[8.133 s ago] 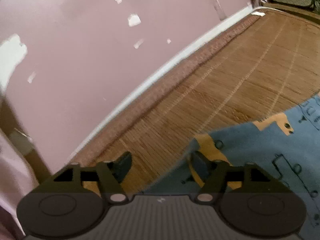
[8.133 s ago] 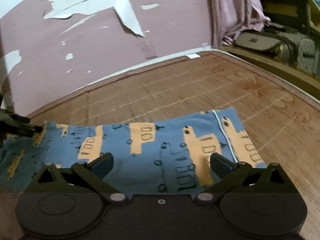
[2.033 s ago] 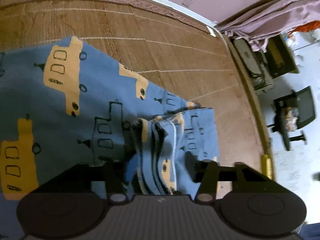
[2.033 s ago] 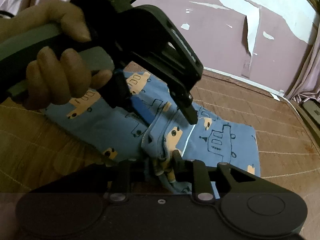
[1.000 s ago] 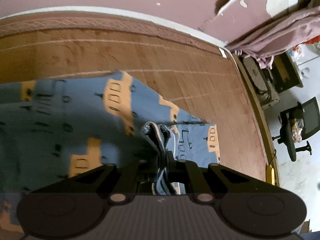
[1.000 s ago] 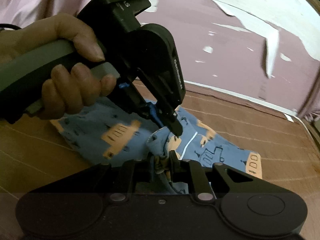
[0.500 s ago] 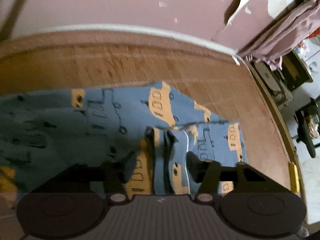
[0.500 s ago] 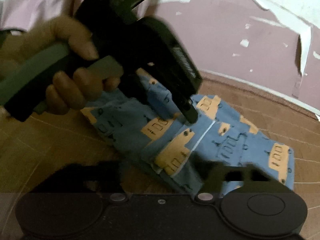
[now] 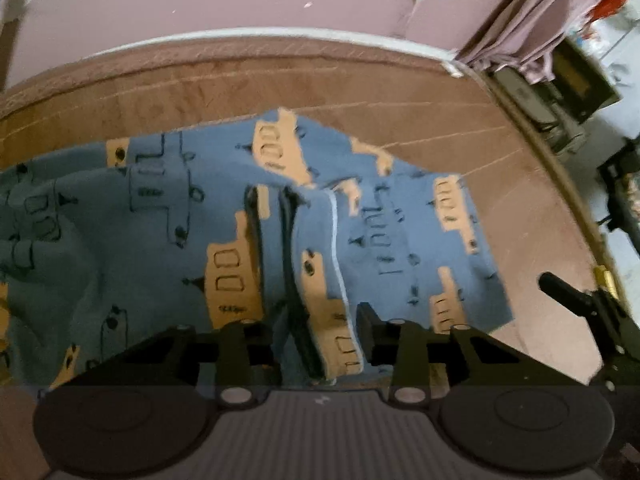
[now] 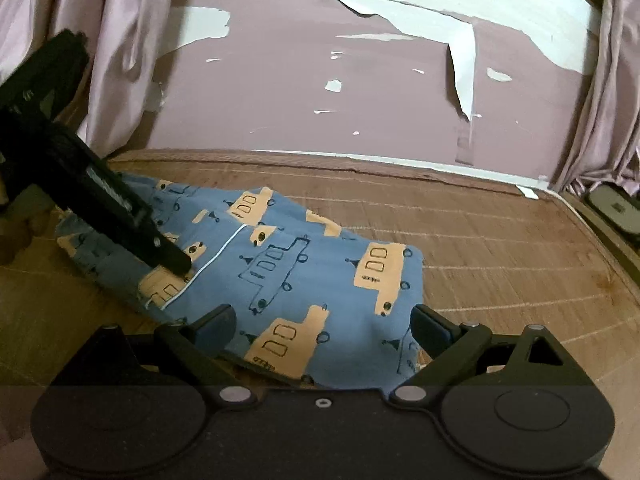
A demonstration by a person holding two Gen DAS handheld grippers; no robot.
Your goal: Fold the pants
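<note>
The blue pants (image 9: 168, 240) with orange bus prints lie folded on the brown woven mat (image 9: 440, 128). My left gripper (image 9: 320, 320) is open just above the folded waist edge with its white piping; a ridge of cloth runs between its fingers. In the right wrist view the pants (image 10: 296, 264) lie in front of my right gripper (image 10: 324, 324), which is open and empty over their near edge. The left gripper (image 10: 168, 260) shows there at the left, its tip on the cloth. The right gripper's finger (image 9: 560, 288) shows at the right of the left wrist view.
A pink wall with peeling paint (image 10: 360, 80) runs along the mat's far edge. Pink curtains (image 10: 100, 60) hang at the left and right. Dark boxes and furniture (image 9: 560, 92) stand off the mat's right side.
Both grippers have let go of the bunched waist edge and opened. The fold now lies flat on the pants. My right gripper has drawn back to the right.
</note>
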